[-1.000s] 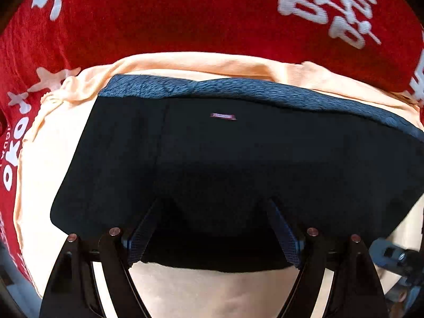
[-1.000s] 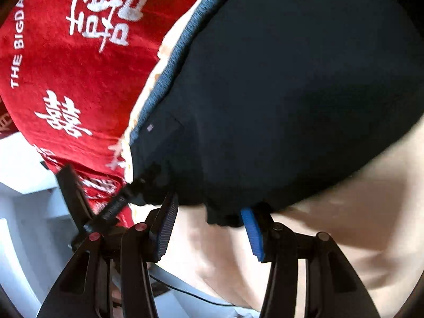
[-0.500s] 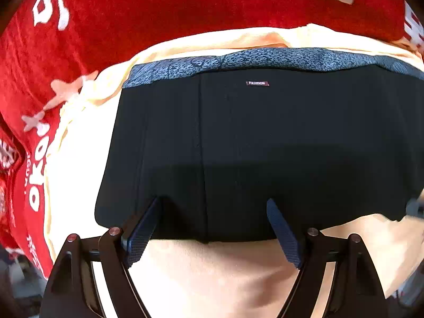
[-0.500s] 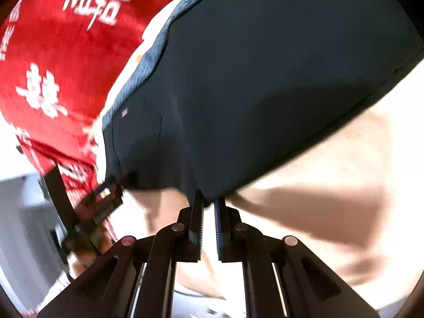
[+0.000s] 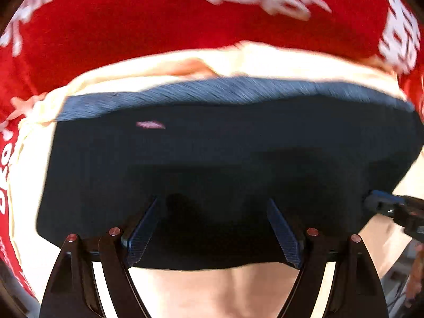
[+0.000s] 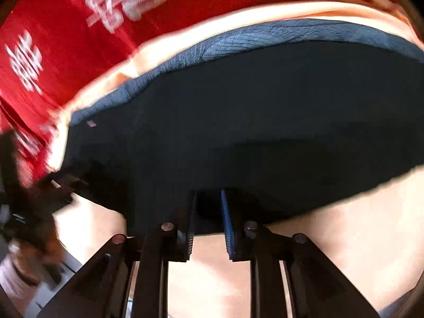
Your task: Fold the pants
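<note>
The black pants [image 5: 212, 153] lie folded on a peach cloth [image 5: 225, 291], with their grey-blue waistband [image 5: 233, 90] at the far edge. My left gripper [image 5: 212, 212] is open, its fingers spread over the near hem of the pants. My right gripper [image 6: 208, 201] has its jaws a small gap apart at the near hem of the pants [image 6: 251, 122]; I cannot tell whether fabric lies between them. The right gripper also shows at the right edge of the left wrist view [image 5: 392, 206], and the left gripper at the left edge of the right wrist view [image 6: 55, 185].
A red cloth with white characters [image 5: 159, 26] lies beyond the peach cloth, and shows in the right wrist view [image 6: 79, 39] too. Both views are blurred by motion. A pale floor or furniture shows at the lower left of the right wrist view [image 6: 31, 278].
My right gripper's jaws, shut half a second ago, have parted a little, and it has swung round to face the hem. My left gripper has moved forward over the hem again, still open.
</note>
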